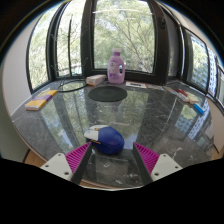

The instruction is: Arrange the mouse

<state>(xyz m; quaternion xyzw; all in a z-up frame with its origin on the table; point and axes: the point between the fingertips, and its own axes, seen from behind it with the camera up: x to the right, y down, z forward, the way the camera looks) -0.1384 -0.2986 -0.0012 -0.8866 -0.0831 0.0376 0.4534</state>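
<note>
Jaws (112,158) stand wide open with nothing held, the two pink pads (80,156) angled apart at the bottom of the frame, and the mouse (106,139) lies on the desk (60,125) between and just ahead of them, with a gap at either side. It is blue with a pale front part at its left end, so its long axis runs roughly across the frame, tilted a little, with the pale end toward the left finger; which end is the nose I cannot tell for sure. Dark, glossy desk surface lies open around the mouse on all sides, especially in the middle of the frame. Farther back, upper centre, sits a dark round mat (108,93), with a purple bottle (116,68) behind it by the window (125,30). A yellow item (39,103) lies at the left edge of the desk, and more small things (188,97) lie along the right edge.
</note>
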